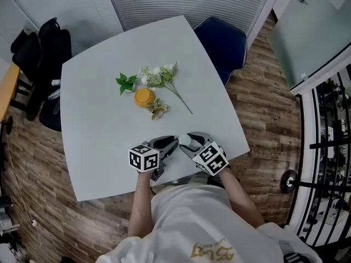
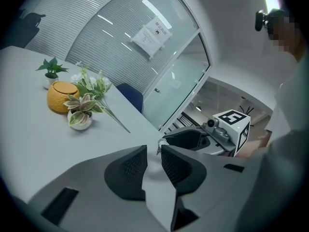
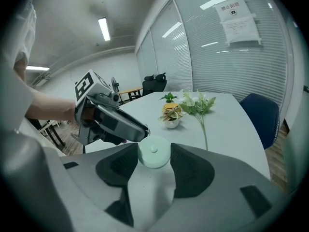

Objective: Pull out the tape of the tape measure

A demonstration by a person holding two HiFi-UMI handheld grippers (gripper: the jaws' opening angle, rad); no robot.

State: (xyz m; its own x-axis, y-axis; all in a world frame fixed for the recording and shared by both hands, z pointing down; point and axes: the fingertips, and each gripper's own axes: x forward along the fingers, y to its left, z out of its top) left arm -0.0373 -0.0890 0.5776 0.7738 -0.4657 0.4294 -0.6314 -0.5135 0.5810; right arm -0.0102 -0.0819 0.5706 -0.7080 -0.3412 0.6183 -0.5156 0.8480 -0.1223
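A round, pale green tape measure (image 3: 153, 152) sits between the jaws of my right gripper (image 3: 154, 149), which is shut on its case and holds it above the near edge of the white table (image 1: 98, 136). In the head view the case (image 1: 185, 141) shows between the two grippers. My left gripper (image 2: 154, 151) comes in from the left with its jaws a narrow gap apart. A small metal tape tab (image 2: 158, 147) lies between its fingertips, and the pads do not visibly press on it. The left gripper (image 3: 140, 128) touches the case's left side in the right gripper view.
A yellow pot (image 1: 144, 97), a small potted plant (image 1: 126, 83) and a spray of artificial flowers (image 1: 162, 76) lie at the table's middle. A blue chair (image 1: 222, 40) stands at the far right corner and black chairs (image 1: 41, 53) stand to the left.
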